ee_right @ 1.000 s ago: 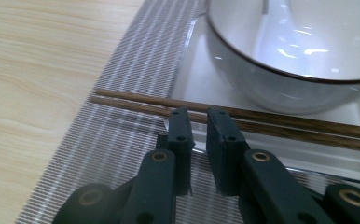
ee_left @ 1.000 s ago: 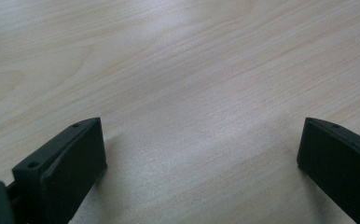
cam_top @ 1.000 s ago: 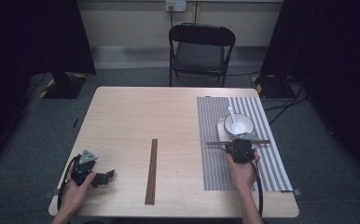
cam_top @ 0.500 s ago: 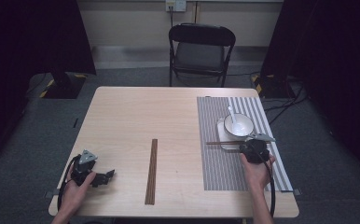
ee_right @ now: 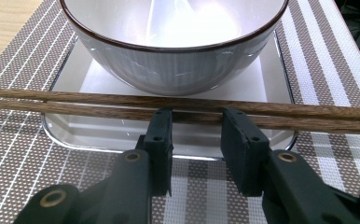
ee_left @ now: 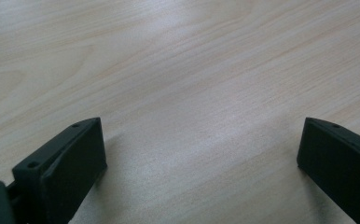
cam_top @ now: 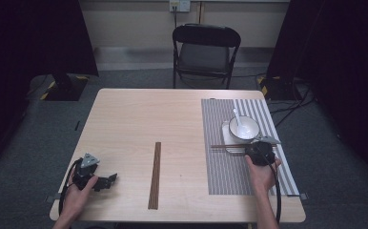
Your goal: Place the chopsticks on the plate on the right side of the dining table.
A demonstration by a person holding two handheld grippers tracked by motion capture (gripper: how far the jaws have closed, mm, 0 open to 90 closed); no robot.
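On the left, the left gripper rests on the bare surface, jaws wide and empty. A second pair of chopsticks lies mid-surface, long axis running away from the person, still to be set. On the right, the placed chopsticks lie crosswise on the tray before the bowl; the right gripper, jaws just opening to a narrow gap, grips nothing.

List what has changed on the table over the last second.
The right gripper slid rightward along the dark wooden chopsticks lying across the square white plate; its jaws have just been opening, leaving the pair there. The left gripper, white bowl and second chopstick pair stayed put.
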